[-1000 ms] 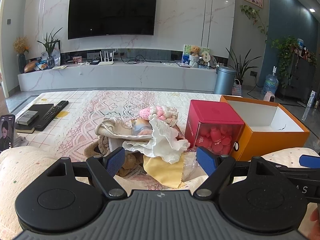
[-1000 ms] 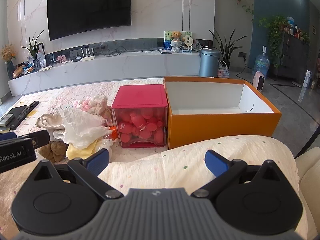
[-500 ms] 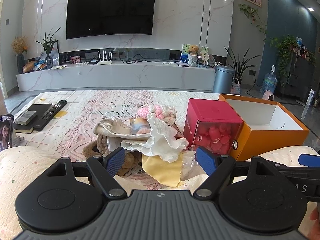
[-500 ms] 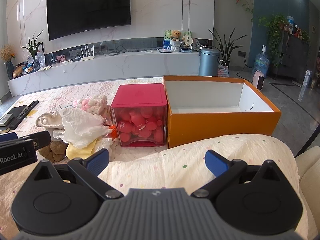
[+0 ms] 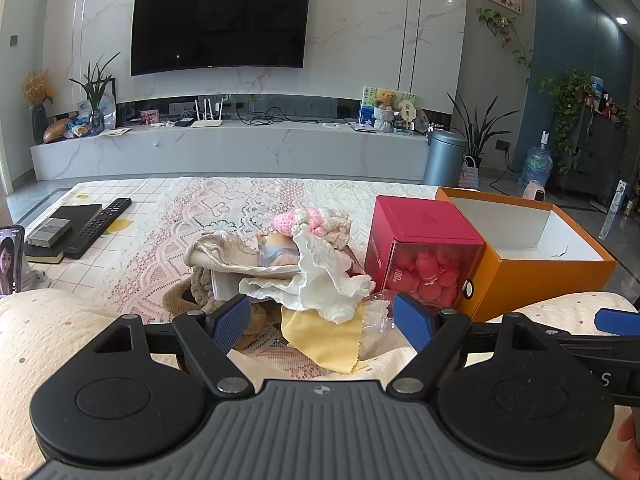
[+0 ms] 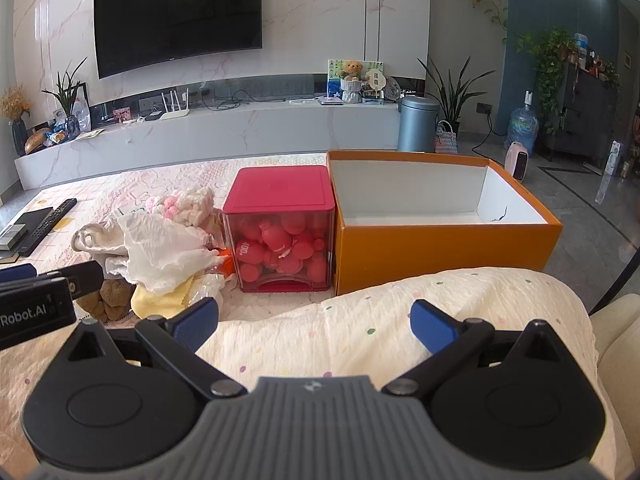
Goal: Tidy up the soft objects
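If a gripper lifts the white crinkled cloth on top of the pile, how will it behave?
The white cloth is thin and creased, so probably floppy and light. It drapes over the yellow cloth, so it may drag that along.

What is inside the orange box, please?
The orange box shows only bare white walls and part of a white floor; its front wall hides the near part of the floor.

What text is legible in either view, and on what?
"Robot.AI": side of the left claw, seen from the right wrist view.
"400.": a red piece inside the red box.
"S": lone letter on the right claw's body; the rest is cut off.
Red box side print, remote control buttons, phone screen: too small to read.
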Demonstrator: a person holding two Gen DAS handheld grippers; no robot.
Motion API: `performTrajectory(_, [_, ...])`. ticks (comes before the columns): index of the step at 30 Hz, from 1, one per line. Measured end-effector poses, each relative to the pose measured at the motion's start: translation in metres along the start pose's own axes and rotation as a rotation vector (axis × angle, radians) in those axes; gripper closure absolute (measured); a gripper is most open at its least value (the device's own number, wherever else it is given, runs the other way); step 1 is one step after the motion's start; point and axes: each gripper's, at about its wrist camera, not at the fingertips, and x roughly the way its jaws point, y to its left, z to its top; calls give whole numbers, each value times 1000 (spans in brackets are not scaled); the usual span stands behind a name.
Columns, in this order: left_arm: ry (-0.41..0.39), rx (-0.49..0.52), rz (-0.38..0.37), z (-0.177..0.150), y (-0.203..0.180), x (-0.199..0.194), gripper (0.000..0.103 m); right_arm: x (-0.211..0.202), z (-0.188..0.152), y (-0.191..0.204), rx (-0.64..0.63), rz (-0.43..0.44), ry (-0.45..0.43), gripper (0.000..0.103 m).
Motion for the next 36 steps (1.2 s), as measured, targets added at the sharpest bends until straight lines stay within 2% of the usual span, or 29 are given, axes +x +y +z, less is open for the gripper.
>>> performTrajectory(36, [8, -8, -7, -5, -2, 1, 9, 3, -4, 5, -17, -7, 16, 3])
